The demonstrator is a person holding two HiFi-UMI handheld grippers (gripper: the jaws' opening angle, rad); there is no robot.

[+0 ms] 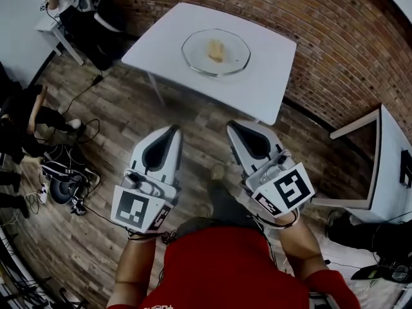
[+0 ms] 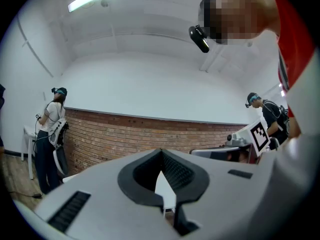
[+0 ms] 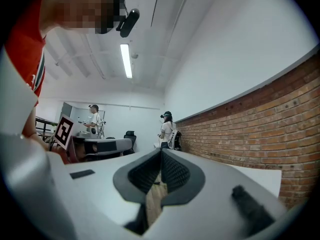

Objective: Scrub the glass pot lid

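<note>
From the head view, you hold the left tongs and the right tongs side by side over the brown wooden plank floor. They sit short of the near edge of the white square surface. Both pairs are pressed together with nothing between them. Each gripper view confirms this: the dark ribbed pads meet at the tip and only background shows through the gap behind.

Only the head view shows the round clear glass pot lid. It lies about the middle of the surface, well apart from both tongs. A small tan piece shows at its centre, and you cannot tell whether it sits on the lid or under it. Neither gripper view shows the lid.

The left gripper view adds a person in a white top by the red brick wall and another person at the right. It also shows the marker cube of your right tongs. The right gripper view looks along the same wall and shows two standing people.

By count there are two tongs, one lid and one tan piece. The head view holds two white surfaces, the second one at the right edge. Each gripper view shows one long ceiling light.
</note>
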